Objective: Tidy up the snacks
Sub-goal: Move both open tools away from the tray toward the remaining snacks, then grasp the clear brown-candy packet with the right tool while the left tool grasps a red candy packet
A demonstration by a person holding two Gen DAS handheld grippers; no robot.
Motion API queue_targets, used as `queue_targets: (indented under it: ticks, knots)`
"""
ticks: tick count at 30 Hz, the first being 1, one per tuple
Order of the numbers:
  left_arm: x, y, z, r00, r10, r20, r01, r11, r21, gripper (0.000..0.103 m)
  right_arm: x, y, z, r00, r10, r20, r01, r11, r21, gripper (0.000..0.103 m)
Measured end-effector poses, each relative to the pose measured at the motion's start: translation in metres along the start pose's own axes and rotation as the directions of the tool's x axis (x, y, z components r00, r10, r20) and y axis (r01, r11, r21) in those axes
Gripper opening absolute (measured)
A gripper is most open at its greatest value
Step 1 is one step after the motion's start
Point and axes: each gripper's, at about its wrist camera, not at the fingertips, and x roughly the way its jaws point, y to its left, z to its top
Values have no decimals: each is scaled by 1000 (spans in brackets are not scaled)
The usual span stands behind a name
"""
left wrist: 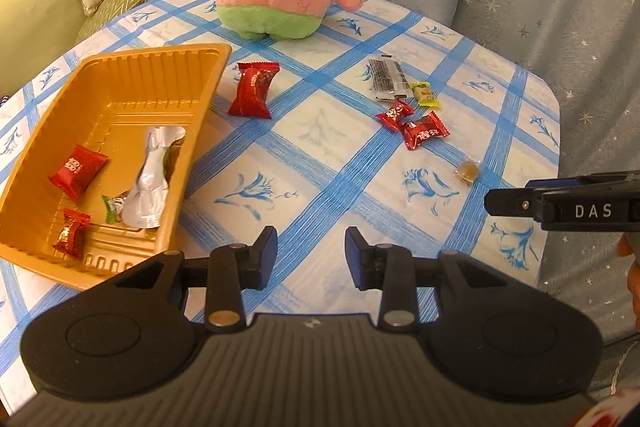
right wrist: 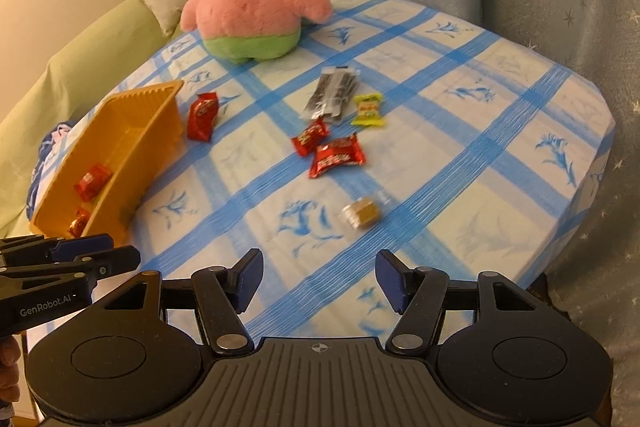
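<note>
Four snacks sat in the tray at the desk's left; six lay loose. Both grippers, left and right, hovered with fingers parted and empty, likely lining up the toffee.

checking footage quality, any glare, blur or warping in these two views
Left wrist: warm light, sharp; glare on the silver foil packet in the gold tray; table edge bows. Right wrist: softer, slight blur on the clear-wrapped brown candy; dark corners.
</note>
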Motion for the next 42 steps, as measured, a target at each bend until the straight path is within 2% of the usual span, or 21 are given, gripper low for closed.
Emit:
queue_targets:
  ticks: [5, 8, 12, 16, 23, 27, 36, 42]
  knots:
    - [13, -9, 6, 1000, 7, -11, -8, 1000, -1, 33, 11, -9, 4, 999, -19, 34, 21, 998, -57, 62]
    - [21, -12, 10, 1000, 11, -16, -11, 1000, -2, 33, 24, -13, 5, 999, -40, 26, 42, 995, -93, 62]
    - [31, -15, 15, 1000, 16, -26, -16, 1000, -2, 33, 38, -18, 7, 1000, -17, -11, 16, 997, -78, 60]
    - [39, -15, 21, 999, 19, -34, -19, 1000, -3, 33, 52, -19, 11, 999, -6, -41, 4, 998, -56, 54]
    - [49, -11, 29, 999, 22, -42, -23, 1000, -12, 33, 66, -21, 23, 999, -27, -27, 26, 999, -38, 50]
    - [55, -8, 32, 999, 28, -46, -29, 999, -24, 33, 71, -18, 26, 999, -46, -12, 45, 997, -65, 45]
    - [66, -4, 39, 998, 42, -44, -44, 998, -41, 33, 76, -7, 20, 991, -128, 26, 130, 967, -219, 21]
    - [75, -4, 48, 998, 58, -32, -59, 997, -42, 33, 75, -14, 24, 994, -109, 18, 110, 970, -215, 21]
